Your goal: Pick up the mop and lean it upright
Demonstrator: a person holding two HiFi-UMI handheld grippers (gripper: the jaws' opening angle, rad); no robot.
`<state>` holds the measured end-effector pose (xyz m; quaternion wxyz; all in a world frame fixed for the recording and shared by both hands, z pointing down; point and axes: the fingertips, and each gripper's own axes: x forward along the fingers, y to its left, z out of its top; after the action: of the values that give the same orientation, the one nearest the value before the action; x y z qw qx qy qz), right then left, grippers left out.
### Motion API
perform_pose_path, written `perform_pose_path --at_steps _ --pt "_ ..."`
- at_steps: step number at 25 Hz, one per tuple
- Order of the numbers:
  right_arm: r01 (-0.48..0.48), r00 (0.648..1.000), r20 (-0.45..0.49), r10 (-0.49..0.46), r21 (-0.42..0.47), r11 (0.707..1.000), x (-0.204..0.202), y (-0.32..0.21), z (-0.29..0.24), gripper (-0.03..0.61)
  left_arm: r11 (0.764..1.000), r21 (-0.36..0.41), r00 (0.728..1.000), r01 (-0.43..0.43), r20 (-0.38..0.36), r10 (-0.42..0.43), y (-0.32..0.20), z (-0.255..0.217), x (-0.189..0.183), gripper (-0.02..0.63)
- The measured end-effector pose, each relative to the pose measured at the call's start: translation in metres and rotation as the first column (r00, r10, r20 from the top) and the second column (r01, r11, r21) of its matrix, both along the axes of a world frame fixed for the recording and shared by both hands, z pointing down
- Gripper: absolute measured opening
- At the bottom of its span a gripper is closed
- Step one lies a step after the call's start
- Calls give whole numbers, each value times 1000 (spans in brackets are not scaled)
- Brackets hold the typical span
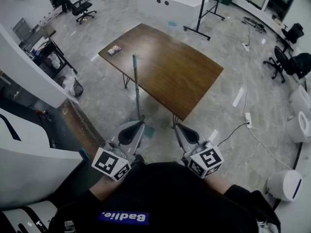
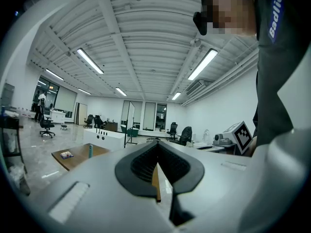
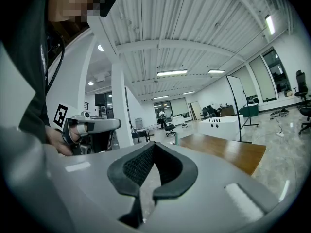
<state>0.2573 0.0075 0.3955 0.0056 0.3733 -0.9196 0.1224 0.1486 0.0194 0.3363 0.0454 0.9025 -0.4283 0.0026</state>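
Note:
The mop stands upright with its grey handle resting against the near-left edge of the brown table. Its teal head sits on the floor under the table edge. My left gripper is shut and empty, its tip close to the foot of the handle but apart from it. My right gripper is also shut and empty, a short way to the right of the mop. In the left gripper view the left gripper has the mop handle's top off to its left. In the right gripper view the right gripper holds nothing.
A small booklet lies on the table's far corner. A wire bin and a cart stand at left. A power strip and its cable lie on the floor at right, near white bins. Office chairs and a whiteboard stand are further off.

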Motion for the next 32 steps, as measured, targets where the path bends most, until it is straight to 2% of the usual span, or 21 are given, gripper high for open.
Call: perform_pose_path --at_steps 8,20,26,32 --pt "38 999 12 -38 3 999 28 -1 9 6 997 13 997 73 29 -73 -4 -3 15 20" --pt "43 999 12 -43 -32 999 53 -2 22 6 995 6 993 104 51 -104 -12 6 36 20" --pt "42 999 -1 -42 -59 997 45 -12 33 6 994 -7 994 105 36 -104 -25 14 27 20" --pt "13 999 -33 -15 -69 998 24 -41 39 6 996 -15 996 83 21 -83 -57 24 1 20"
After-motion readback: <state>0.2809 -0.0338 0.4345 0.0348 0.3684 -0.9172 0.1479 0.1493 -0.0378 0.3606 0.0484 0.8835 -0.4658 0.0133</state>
